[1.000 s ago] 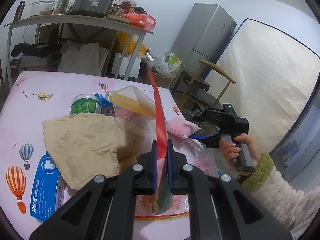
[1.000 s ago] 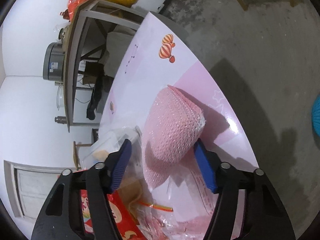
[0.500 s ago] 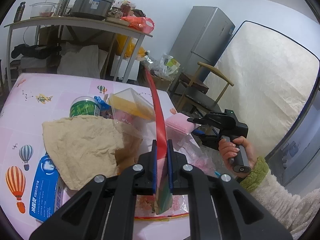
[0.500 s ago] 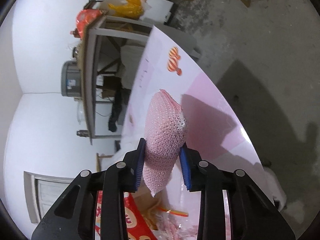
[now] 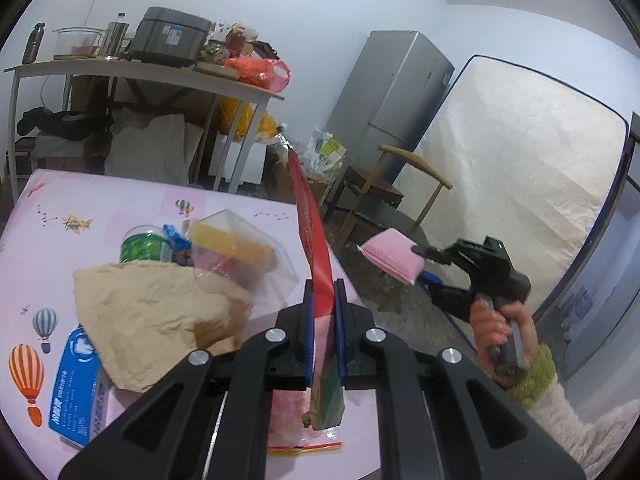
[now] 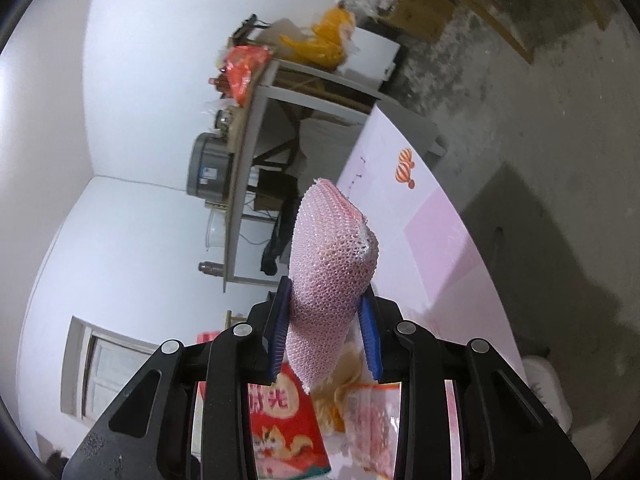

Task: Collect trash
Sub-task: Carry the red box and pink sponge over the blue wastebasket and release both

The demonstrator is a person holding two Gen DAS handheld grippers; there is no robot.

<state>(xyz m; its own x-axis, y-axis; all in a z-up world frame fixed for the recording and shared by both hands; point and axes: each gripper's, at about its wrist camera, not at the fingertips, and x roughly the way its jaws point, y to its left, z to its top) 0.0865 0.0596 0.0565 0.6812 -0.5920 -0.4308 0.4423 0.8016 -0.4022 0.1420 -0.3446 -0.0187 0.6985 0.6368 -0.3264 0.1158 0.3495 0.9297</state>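
A pink table [image 5: 100,200] fills the lower left of the left view, its right edge meeting bare floor [image 6: 540,100]. A chair [image 5: 384,200] stands beyond. Paper [image 5: 148,312] and a tub [image 5: 236,240] crowd the centre. Left gripper [image 5: 322,304] clenches a red bag [image 5: 312,232]; right gripper [image 6: 326,320] grasps pink mesh [image 6: 332,264], lifted off the table's edge.

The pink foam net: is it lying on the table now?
No, the right gripper holds the pink foam net in the air, off the table.
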